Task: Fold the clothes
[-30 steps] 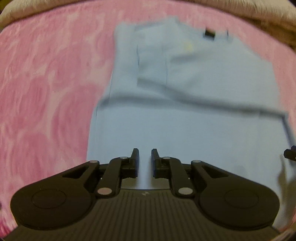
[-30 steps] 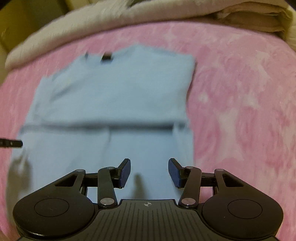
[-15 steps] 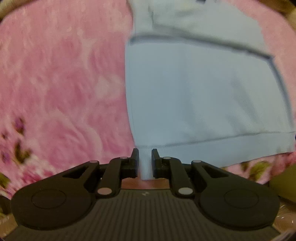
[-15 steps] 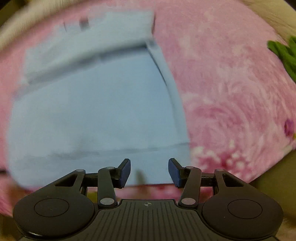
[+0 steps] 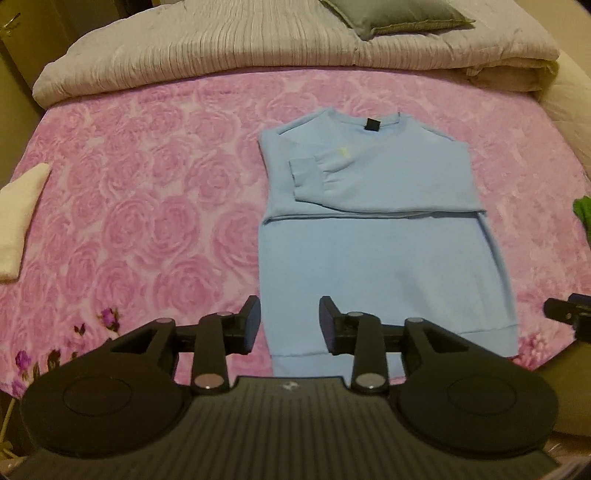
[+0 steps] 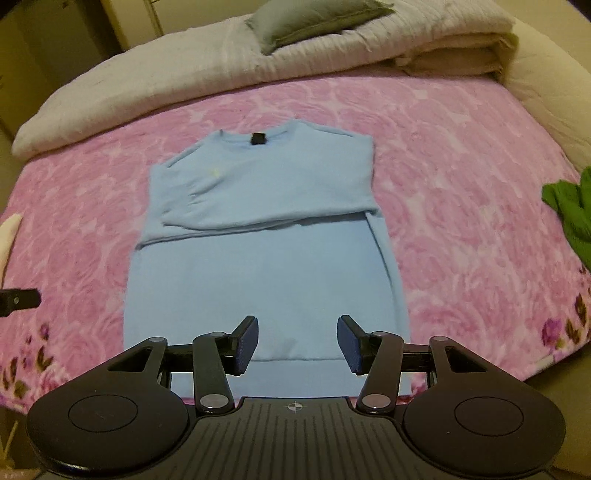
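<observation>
Left wrist | smooth rectangular blue sweatshirt (image 5: 380, 258) | plush rose-embossed pink blanket (image 5: 147, 206)

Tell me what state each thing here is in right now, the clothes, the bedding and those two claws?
Blue sweatshirt: flat on the blanket, sleeves folded across the chest, hem toward the claws.
Left claw: open, holding nothing.
Right claw: open, holding nothing.
Green garment: crumpled, unfolded, at the bed's edge.
White cloth: folded, lying at the other side.
Pink blanket: spread flat.
Grey pillow: resting on the bunched pale duvet.
</observation>
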The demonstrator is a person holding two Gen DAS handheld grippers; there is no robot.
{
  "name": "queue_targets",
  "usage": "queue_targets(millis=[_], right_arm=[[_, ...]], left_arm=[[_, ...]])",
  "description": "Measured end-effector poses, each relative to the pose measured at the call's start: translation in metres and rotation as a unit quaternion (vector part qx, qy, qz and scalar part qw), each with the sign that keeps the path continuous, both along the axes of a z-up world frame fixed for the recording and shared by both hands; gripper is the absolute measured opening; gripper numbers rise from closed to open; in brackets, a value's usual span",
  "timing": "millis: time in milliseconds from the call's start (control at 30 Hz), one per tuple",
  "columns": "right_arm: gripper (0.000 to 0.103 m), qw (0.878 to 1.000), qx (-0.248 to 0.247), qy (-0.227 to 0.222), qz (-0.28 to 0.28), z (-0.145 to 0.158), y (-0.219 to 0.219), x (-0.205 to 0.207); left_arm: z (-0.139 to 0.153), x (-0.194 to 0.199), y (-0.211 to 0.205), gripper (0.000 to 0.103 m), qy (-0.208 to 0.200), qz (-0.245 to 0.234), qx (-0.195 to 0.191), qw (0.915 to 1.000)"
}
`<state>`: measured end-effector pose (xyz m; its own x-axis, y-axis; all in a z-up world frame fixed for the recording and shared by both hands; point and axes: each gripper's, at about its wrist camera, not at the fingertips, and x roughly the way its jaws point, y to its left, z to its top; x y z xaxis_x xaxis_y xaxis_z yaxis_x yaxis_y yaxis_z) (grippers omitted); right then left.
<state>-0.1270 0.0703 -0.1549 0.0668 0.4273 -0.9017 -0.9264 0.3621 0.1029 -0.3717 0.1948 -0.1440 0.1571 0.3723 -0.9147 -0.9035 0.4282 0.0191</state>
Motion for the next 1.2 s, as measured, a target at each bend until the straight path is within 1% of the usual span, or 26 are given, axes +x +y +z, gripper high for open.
queue_targets(millis=[100,200,367,500,600,700,933,1067,1200], right_arm=[[0.060,1.000,-0.003,0.002,0.009,0.004,-0.013,0.001],[0.063,1.000,-0.006,0.005,0.014,0.006,-0.033,0.010],[0.065,1.000,-0.008,0.007,0.017,0.015,-0.069,0.033],[0.066,0.999,-0.003,0.006,0.036,0.023,-0.095,0.047],[0.066,0.999,0.002,0.007,0.053,0.027,-0.113,0.058],[0.067,0.998,0.005,0.008,0.067,0.028,-0.130,0.066],[0.067,0.996,0.010,0.012,0.092,0.033,-0.156,0.078],[0.067,0.994,0.015,0.013,0.103,0.036,-0.168,0.081],[0.067,0.994,0.016,0.017,0.111,0.037,-0.178,0.085]], left_arm=[[0.004,0.007,-0.017,0.031,0.003,0.007,0.006,1.0000],[0.007,0.015,-0.040,0.031,0.007,0.018,0.008,0.9998],[0.020,0.031,-0.085,0.033,0.006,0.033,0.017,0.9993],[0.033,0.045,-0.122,0.033,-0.002,0.048,0.026,0.9985],[0.041,0.054,-0.148,0.037,-0.007,0.057,0.035,0.9977],[0.046,0.060,-0.170,0.038,-0.010,0.068,0.042,0.9967],[0.055,0.066,-0.205,0.038,-0.012,0.090,0.050,0.9946],[0.057,0.067,-0.219,0.038,-0.011,0.099,0.055,0.9935],[0.055,0.067,-0.229,0.039,-0.009,0.104,0.051,0.9932]])
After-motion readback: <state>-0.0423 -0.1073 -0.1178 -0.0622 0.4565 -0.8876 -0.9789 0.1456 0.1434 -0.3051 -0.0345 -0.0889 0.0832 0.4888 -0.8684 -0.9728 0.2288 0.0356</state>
